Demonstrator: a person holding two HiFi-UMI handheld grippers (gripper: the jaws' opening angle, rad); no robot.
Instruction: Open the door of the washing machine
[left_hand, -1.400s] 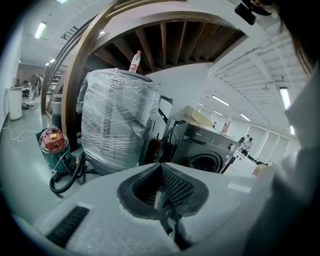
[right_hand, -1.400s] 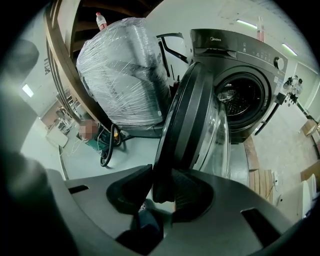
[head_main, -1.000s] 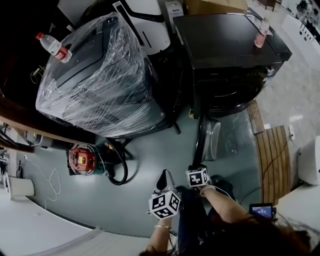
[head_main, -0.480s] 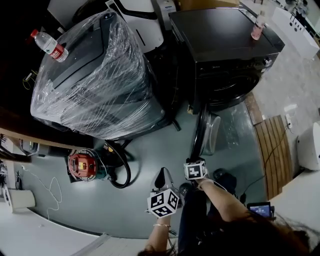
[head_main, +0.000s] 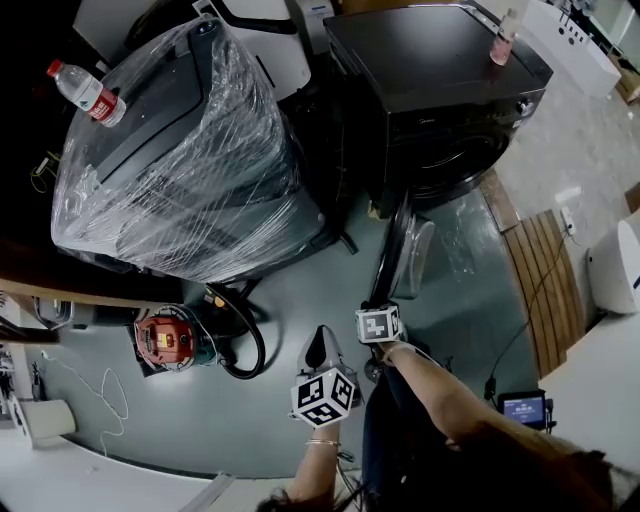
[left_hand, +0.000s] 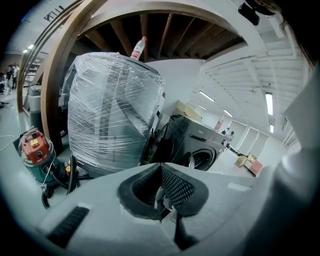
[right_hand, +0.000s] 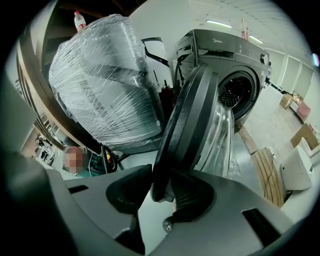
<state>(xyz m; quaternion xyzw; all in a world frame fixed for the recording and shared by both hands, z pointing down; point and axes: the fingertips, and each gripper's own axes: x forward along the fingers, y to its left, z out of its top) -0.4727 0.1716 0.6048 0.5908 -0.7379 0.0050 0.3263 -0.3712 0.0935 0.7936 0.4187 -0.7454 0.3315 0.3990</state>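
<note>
Workshop with a grey-green floor (head_main: 300, 300). A dark washing machine (head_main: 430, 90) stands beside a plastic-wrapped appliance (head_main: 180, 150). Its door (right_hand: 190, 120) is swung open, its rim pinched in the right gripper (right_hand: 160, 186). The left gripper (left_hand: 161, 192) is closed on nothing.

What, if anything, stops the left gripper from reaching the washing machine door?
Probably nothing, so yes: the left gripper hangs close beside the right gripper, which grips the open door by its edge.
</note>
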